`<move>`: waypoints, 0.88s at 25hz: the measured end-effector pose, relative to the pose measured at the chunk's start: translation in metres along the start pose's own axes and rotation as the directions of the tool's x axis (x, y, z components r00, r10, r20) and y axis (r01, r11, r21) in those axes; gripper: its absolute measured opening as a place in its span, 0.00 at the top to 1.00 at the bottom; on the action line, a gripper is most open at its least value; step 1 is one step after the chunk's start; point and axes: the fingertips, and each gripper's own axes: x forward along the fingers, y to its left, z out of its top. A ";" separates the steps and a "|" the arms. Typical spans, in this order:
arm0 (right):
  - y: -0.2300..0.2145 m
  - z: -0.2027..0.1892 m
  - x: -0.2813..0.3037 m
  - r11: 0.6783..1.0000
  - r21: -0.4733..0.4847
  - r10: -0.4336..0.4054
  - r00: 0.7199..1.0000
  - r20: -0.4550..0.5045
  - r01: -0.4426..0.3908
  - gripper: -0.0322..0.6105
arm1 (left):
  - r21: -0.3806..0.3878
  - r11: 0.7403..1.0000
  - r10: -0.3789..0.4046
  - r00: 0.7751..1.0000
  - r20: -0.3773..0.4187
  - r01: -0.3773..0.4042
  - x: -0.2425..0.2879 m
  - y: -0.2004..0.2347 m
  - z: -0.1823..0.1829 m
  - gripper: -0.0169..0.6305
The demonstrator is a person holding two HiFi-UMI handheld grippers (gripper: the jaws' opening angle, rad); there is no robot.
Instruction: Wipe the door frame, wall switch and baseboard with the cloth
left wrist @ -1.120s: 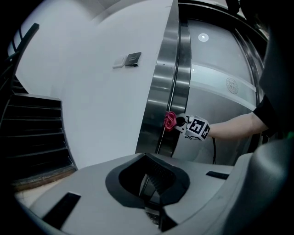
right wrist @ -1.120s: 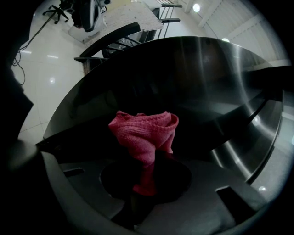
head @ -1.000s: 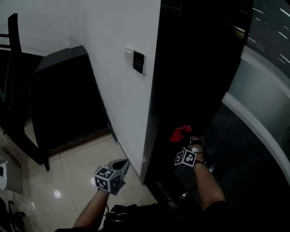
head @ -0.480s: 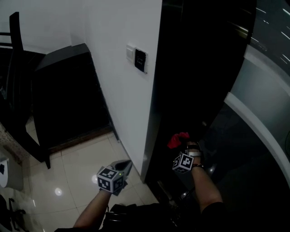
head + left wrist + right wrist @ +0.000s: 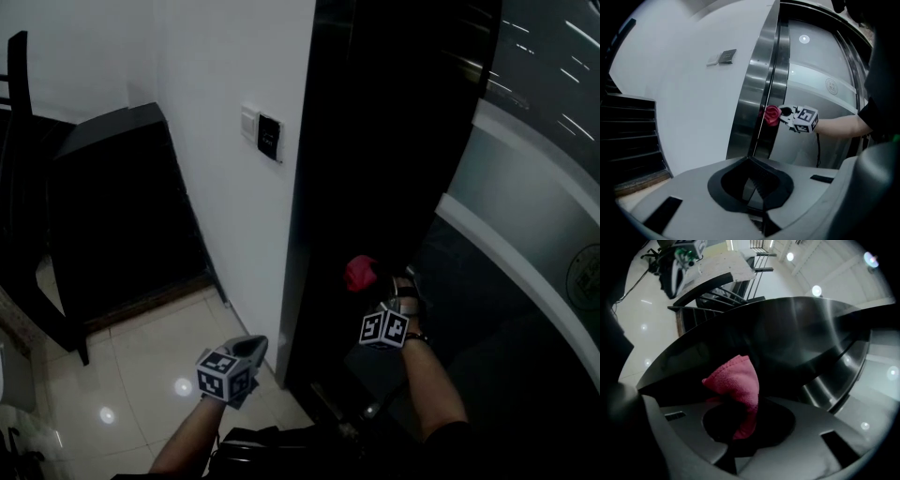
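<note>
My right tongs (image 5: pixel 376 289) are clamping the red cloth (image 5: pixel 360 273) against the door frame (image 5: pixel 356 141); my left tongs (image 5: pixel 251 348) are hanging shut, empty, beside it.

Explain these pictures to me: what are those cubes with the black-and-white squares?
No robot here: a person holds a two-jaw gripper in each hand; the patterned cubes are part of them. One picture comes from a camera on the person's head, the other two from cameras riding on the grippers. The right gripper is shut on a red cloth, held at the dark door frame. The left gripper is shut and empty, low over the tiled floor. A wall switch sits on the white wall beside the frame.
</note>
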 end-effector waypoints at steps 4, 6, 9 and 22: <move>-0.115 0.036 -0.018 0.979 0.041 -0.204 0.976 0.078 0.202 0.85 | 0.003 1.000 -0.026 0.999 0.029 0.026 0.003 -0.008 0.008 0.99; -0.167 0.061 -0.028 0.957 0.053 -0.289 0.950 0.121 0.284 0.85 | -0.001 1.000 -0.026 0.999 0.040 0.026 0.003 -0.008 0.011 0.99; -0.228 0.095 -0.040 0.923 0.035 -0.383 0.907 0.175 0.383 0.85 | -0.003 1.000 -0.023 0.998 0.051 0.023 0.001 -0.007 0.015 0.99; -0.202 0.128 -0.012 0.940 -0.041 -0.324 0.925 0.198 0.338 0.85 | -0.008 1.000 0.018 0.997 0.069 -0.017 -0.017 0.007 0.022 0.99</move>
